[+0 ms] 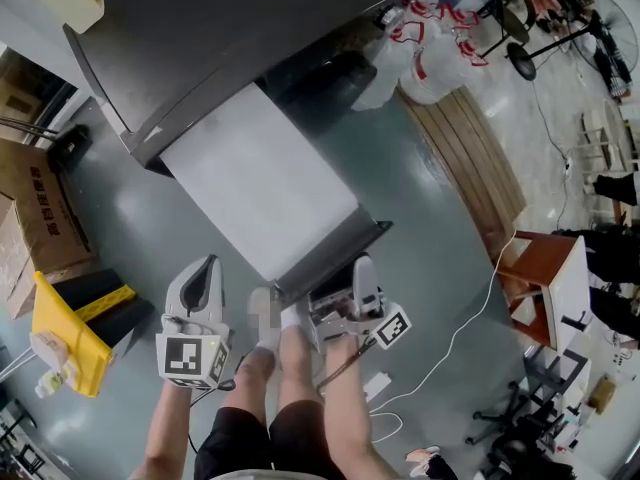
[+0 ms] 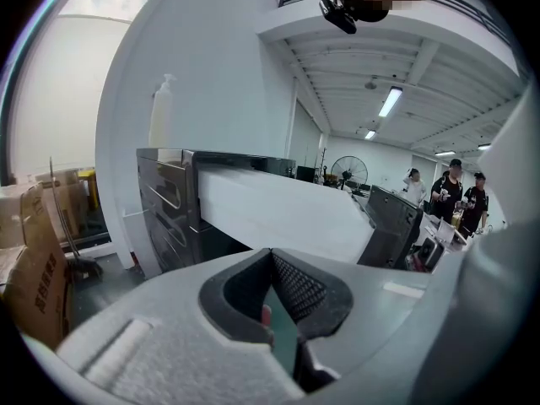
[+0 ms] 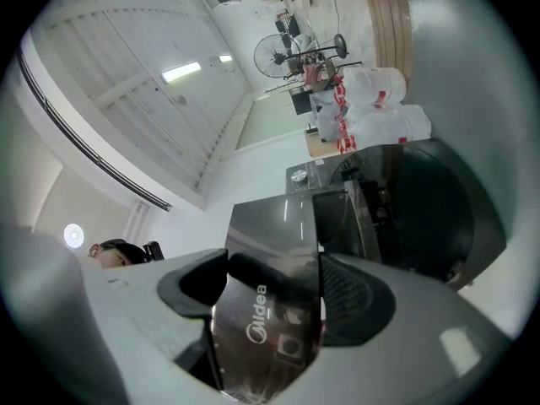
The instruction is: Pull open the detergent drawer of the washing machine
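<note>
The right gripper (image 3: 274, 268) has its fingers clamped on the glossy dark front of the detergent drawer (image 3: 266, 327), one finger on each side edge, at the front top corner of the washing machine (image 1: 260, 188). The left gripper (image 2: 272, 260) hangs beside the machine, fingers together, holding nothing

Indoor workshop or test hall, probably; not domestic. Evidence:
- washing machine (image 1: 260, 183) standing free on bare grey-green floor (image 1: 420, 228)
- stacked cardboard boxes (image 1: 40, 218)
- yellow floor sign (image 1: 65, 333)
- pedestal fan (image 2: 348, 172)
- white plastic jugs (image 1: 430, 73)
- loose cable (image 1: 463, 323) across the floor
- strip lights (image 2: 390, 101) on a beamed ceiling
- several people (image 2: 460, 199) standing by equipment at the far side
</note>
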